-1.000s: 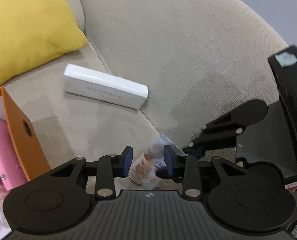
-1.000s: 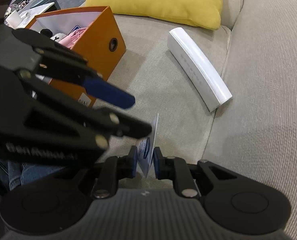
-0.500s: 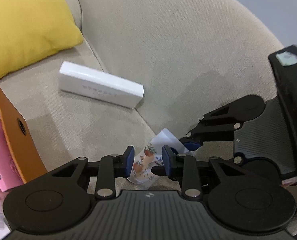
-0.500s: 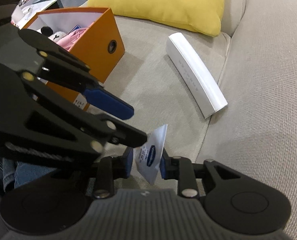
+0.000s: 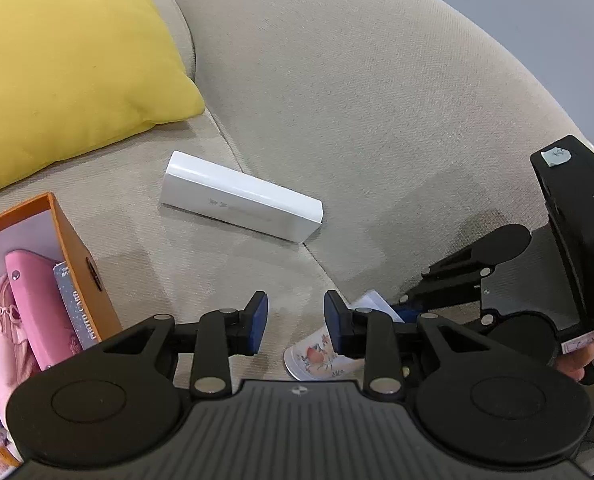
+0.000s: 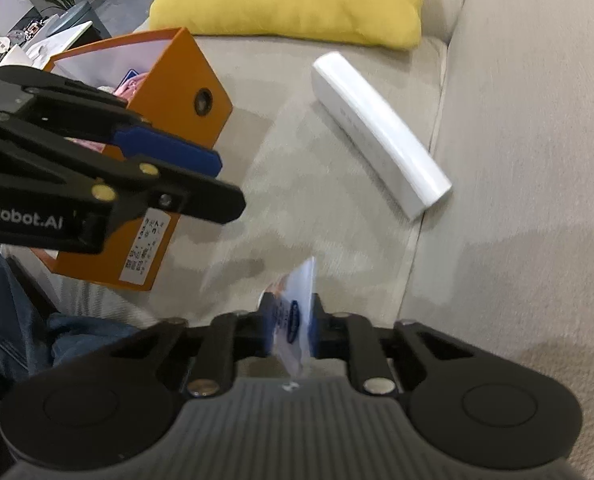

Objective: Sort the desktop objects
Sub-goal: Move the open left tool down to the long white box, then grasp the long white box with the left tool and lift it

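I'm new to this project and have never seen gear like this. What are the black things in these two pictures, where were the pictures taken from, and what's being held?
They are two hand-held grasping tools, one in each of a person's hands, each with a camera looking out along its two fingers.

In the left camera's picture, the left tool is open and holds nothing.

In the right camera's picture, the right tool is shut on a small printed card.

Both look down at a beige sofa. On it lie a long white box, a yellow cushion and an open orange box with pink items inside.
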{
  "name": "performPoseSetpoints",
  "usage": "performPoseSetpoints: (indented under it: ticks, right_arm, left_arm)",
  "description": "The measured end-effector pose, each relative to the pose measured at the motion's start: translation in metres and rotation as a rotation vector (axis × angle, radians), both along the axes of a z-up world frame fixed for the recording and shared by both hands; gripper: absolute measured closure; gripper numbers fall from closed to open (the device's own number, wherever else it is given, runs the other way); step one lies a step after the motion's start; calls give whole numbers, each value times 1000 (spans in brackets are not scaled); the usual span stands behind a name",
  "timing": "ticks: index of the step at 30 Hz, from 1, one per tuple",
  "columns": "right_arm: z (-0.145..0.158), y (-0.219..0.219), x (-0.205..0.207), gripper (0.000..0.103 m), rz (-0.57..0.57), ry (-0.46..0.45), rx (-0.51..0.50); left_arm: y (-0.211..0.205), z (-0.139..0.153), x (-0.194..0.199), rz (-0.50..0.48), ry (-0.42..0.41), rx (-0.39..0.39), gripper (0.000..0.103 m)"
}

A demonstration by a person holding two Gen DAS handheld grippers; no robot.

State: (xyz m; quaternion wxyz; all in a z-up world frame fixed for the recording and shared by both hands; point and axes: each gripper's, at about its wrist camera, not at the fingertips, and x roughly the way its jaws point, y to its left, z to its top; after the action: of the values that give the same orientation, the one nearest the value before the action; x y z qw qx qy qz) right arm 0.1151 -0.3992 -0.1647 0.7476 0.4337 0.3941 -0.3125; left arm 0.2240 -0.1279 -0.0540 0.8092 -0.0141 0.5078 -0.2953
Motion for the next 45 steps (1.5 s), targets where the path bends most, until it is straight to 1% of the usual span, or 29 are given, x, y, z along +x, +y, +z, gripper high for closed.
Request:
performPoseSetpoints:
  ticks: [3, 6, 8, 12, 15, 18, 22, 24, 25, 26, 29, 31, 34, 37, 40, 42, 45]
  right_arm:
    - [1, 3, 1, 89, -3, -8, -7]
    - [7, 5, -1, 89, -1, -4, -22]
    - [15, 6, -5, 89, 3, 12, -45]
    - [19, 2, -21, 89, -21, 55, -59]
    - [14, -5, -38, 89, -69, 78, -61]
    - [6, -10, -49, 89, -114, 61, -47]
    - [12, -6, -45, 89, -94, 60, -68]
    - [9, -9, -50, 89, -123, 50, -56]
    - [8, -10, -53, 89, -136, 41, -46]
    - [8, -11, -54, 89, -144, 26, -41]
    - [8, -13, -53, 89, -155, 12, -34]
    - [5, -17, -50, 89, -155, 16, -29]
    - [4, -19, -49, 89, -152, 5, -26]
    - [3, -17, -48, 89, -148, 11, -31]
    - [3, -15, -47, 89, -143, 9, -32]
    - [1, -17, -46, 89, -140, 7, -29]
    - [0, -16, -44, 89, -135, 11, -30]
  left_arm:
    - [-5, 0, 2, -22, -36, 43, 68]
    - [-9, 3, 4, -64, -75, 79, 68]
    - [-13, 5, 6, -92, -102, 105, 68]
    - [-27, 7, 12, -173, -189, 192, 68]
    - [-40, 8, 13, -274, -267, 268, 68]
    - [-53, 4, 16, -381, -318, 339, 68]
    - [-70, -10, 23, -504, -379, 428, 66]
    - [-79, -18, 26, -574, -414, 471, 60]
    - [-85, -22, 28, -613, -436, 502, 49]
    - [-89, -26, 30, -650, -460, 531, 47]
    - [-100, -39, 39, -755, -512, 618, 47]
    - [-105, -45, 48, -814, -522, 667, 46]
    - [-112, -55, 61, -894, -536, 735, 40]
    - [-115, -67, 65, -986, -558, 782, 38]
    - [-120, -77, 69, -1040, -555, 803, 38]
    - [-122, -83, 71, -1054, -551, 816, 34]
    - [-123, -88, 70, -1059, -551, 813, 34]
